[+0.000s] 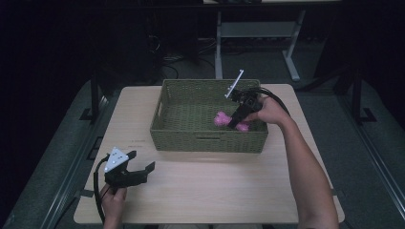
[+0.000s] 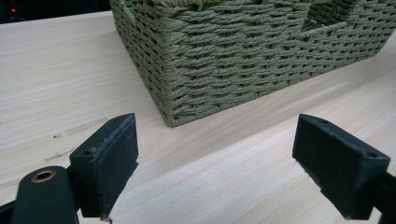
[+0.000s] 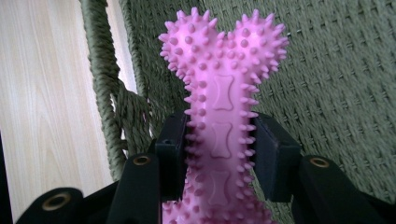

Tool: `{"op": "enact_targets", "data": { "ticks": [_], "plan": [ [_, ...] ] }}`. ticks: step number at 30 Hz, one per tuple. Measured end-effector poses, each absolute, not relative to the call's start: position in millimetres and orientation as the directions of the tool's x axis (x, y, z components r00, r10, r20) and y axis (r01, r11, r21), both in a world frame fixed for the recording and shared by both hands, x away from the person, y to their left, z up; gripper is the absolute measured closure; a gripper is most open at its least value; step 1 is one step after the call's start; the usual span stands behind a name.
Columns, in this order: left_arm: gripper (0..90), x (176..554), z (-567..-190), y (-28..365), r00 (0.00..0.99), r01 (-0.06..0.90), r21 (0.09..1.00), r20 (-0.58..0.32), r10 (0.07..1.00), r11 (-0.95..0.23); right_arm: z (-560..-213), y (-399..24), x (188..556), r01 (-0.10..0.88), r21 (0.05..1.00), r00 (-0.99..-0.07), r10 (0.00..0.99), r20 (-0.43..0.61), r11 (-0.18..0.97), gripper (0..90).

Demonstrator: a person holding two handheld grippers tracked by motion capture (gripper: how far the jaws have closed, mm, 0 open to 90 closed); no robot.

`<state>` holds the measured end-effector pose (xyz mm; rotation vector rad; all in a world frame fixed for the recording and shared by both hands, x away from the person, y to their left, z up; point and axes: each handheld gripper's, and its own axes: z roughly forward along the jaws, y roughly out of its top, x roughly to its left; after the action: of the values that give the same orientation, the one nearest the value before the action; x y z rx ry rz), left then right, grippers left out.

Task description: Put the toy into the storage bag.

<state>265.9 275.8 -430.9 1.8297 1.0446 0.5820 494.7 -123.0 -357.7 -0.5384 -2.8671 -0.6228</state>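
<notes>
Right tongs (image 3: 219, 140) clamp the pink spiked bone (image 3: 223, 88) inside the basket (image 1: 208, 138): set it flat on the bottom before releasing. Left tongs (image 2: 215, 158) gape empty beside the basket.

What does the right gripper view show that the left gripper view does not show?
Right gripper view: a pink spiky bone toy clamped between the right gripper fingers, inside the basket. Left gripper view: the left gripper fingers wide apart, nothing between them, above the wooden table. Both views show the green woven basket.
</notes>
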Motion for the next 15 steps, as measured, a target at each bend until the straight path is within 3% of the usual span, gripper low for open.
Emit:
{"op": "enact_targets", "data": {
  "ticks": [15],
  "plan": [
    [13.8,266,-431,275,0.529,0.412,0.884,-0.038,0.848,-0.218,-377,-121,496,0.389,0.325,-0.915,0.323,0.240,0.862,57.4]
  ]
}}
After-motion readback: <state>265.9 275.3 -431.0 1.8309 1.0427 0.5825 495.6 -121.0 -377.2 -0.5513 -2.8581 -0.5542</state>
